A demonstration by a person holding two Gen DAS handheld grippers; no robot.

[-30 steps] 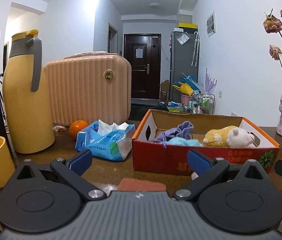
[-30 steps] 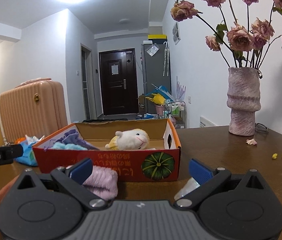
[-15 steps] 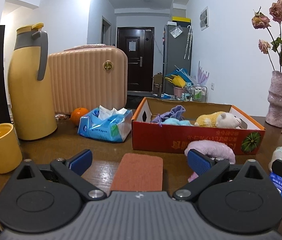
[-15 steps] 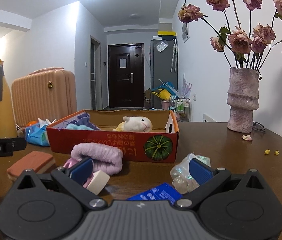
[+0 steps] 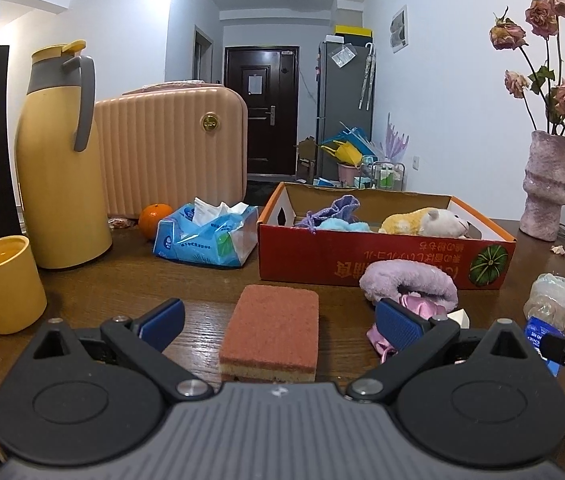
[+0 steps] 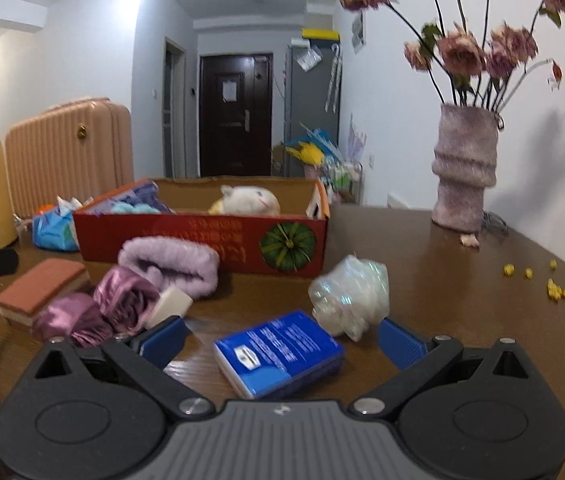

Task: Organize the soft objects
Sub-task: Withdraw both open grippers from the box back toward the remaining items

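Left tool spread wide and empty, low over the table, straddling a red sponge. Further right, fluffy lilac roll against the red box holding a plush toy. Right tool equally wide, gripping nothing, a blue packet and crinkly bag lying between its fingers.

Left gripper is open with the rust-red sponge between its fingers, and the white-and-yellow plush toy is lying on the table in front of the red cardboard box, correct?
Not quite. The white-and-yellow plush toy lies inside the red cardboard box, not in front of it, as the left wrist view shows. The rest holds: the left gripper is open, with the rust-red sponge between its fingers.
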